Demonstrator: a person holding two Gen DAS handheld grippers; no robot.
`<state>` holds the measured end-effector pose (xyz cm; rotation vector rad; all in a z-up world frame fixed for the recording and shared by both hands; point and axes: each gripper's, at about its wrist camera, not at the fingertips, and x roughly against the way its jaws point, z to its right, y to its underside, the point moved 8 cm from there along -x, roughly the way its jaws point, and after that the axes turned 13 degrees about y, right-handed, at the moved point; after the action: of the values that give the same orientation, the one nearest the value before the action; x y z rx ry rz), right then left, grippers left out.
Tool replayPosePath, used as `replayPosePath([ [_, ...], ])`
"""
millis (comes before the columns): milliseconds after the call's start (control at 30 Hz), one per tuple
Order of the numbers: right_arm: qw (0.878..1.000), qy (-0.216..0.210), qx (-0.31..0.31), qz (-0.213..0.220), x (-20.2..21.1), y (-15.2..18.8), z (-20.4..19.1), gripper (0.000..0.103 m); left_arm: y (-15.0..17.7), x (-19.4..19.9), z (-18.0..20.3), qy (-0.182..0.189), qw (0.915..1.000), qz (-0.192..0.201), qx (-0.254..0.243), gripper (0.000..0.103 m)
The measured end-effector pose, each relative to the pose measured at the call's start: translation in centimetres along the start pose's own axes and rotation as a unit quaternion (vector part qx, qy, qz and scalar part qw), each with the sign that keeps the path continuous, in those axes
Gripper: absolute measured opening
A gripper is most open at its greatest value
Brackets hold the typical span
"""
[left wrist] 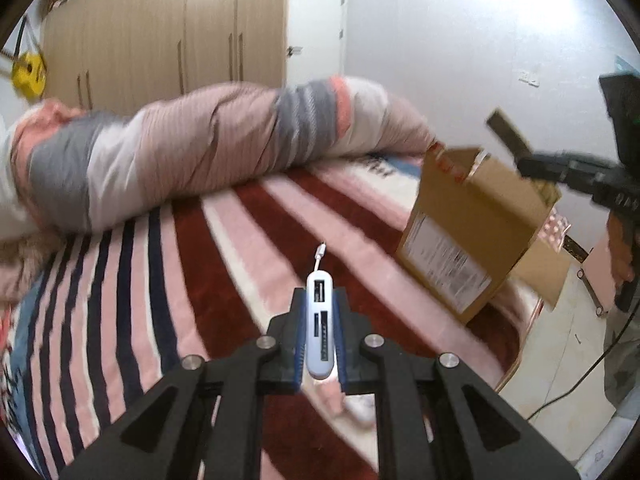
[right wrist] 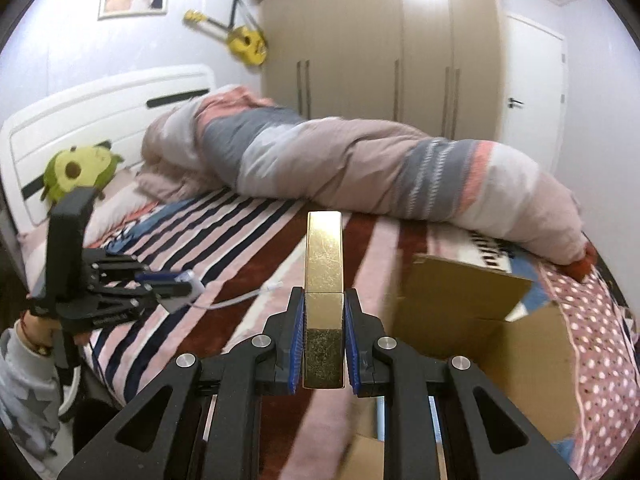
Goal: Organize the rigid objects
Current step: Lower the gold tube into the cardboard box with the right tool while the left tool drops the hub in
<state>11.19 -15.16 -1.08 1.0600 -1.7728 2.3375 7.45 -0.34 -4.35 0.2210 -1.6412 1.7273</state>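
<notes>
Left gripper (left wrist: 320,328) pinches a white USB hub (left wrist: 320,332) above the striped blanket (left wrist: 200,280); it should travel level toward the cardboard box (left wrist: 472,232), whose label is too blurred to read.

Right gripper (right wrist: 323,340) clamps a gold bar (right wrist: 324,280) beside the box (right wrist: 500,320); lower it gently inside. No writing shows.

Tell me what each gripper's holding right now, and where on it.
Left gripper: white USB hub, clamped along its long sides, cable dangling. Right gripper: gold bar, gripped at its near end.
</notes>
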Motion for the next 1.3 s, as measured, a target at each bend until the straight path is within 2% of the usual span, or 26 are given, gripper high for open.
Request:
replayPosePath([
  [233, 0.999, 0.045, -0.02, -0.012, 0.8, 1.9, 6.2, 0.014, -8.0, -0.9, 6.2, 0.05, 0.9968, 0.038, -0.05, 0.01],
  [433, 0.996, 0.073, -0.026, -0.053, -1.3, 5.5, 9.9, 0.014, -12.2, -4.8, 12.3, 0.108, 0.9899, 0.03, -0.086, 0.01],
  [567, 0.994, 0.069, -0.029, -0.081, -3.0, 7.7, 11.1, 0.014, -12.2, -9.4, 14.5, 0.117, 0.9882, -0.009, -0.099, 0.01],
  [667, 0.993, 0.071, -0.034, -0.085, -3.9, 8.5, 11.8, 0.014, -11.1, -12.2, 15.0, 0.121, 0.9872, -0.039, -0.096, 0.01],
  [867, 0.994, 0.061, -0.048, -0.082, -4.4, 9.0, 12.5, 0.014, -9.0, -16.2, 15.4, 0.096, 0.9851, -0.087, -0.113, 0.01],
  [1000, 0.994, 0.055, -0.051, -0.08, -4.4, 9.0, 12.6, 0.014, -8.9, -16.8, 15.1, 0.086, 0.9859, -0.087, -0.115, 0.011],
  [1067, 0.994, 0.052, -0.049, -0.081, -4.3, 8.9, 12.4, 0.014, -9.2, -16.5, 14.9, 0.083, 0.9873, -0.08, -0.109, 0.02],
  [1133, 0.994, 0.051, -0.046, -0.08, -4.2, 8.8, 12.2, 0.014, -9.6, -15.8, 14.4, 0.086, 0.9891, -0.067, -0.099, 0.037],
  [1200, 0.995, 0.047, -0.043, -0.076, -4.1, 8.5, 12.0, 0.014, -10.0, -14.6, 13.7, 0.093, 0.9904, -0.05, -0.088, 0.043],
  [1300, 0.996, 0.038, -0.039, -0.068, -3.6, 7.7, 11.1, 0.014, -10.7, -12.1, 12.1, 0.088, 0.9933, -0.022, -0.071, 0.045],
])
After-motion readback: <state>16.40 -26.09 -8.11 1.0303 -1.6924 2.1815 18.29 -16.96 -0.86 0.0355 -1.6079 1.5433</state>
